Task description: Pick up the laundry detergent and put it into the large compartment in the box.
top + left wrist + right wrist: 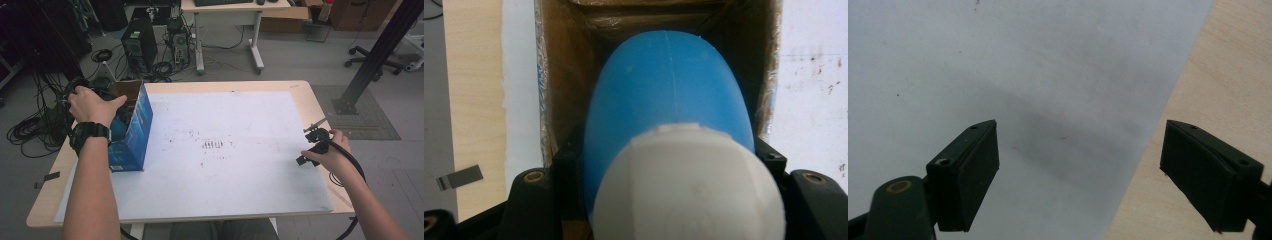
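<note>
My left gripper [664, 200] clamps one blue bottle [669, 95] with a white cap [689, 185] inside one open blue cardboard box [134, 131], whose walls hem it closely. My right gripper [1080, 175] gapes empty over the white sheet [240, 165] at the wooden table [305, 97] edge.

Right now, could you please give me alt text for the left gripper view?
A blue bottle with a white cap is clamped in the left gripper, pointing into an open cardboard box. The box rests on a white sheet over a wooden table.
</note>
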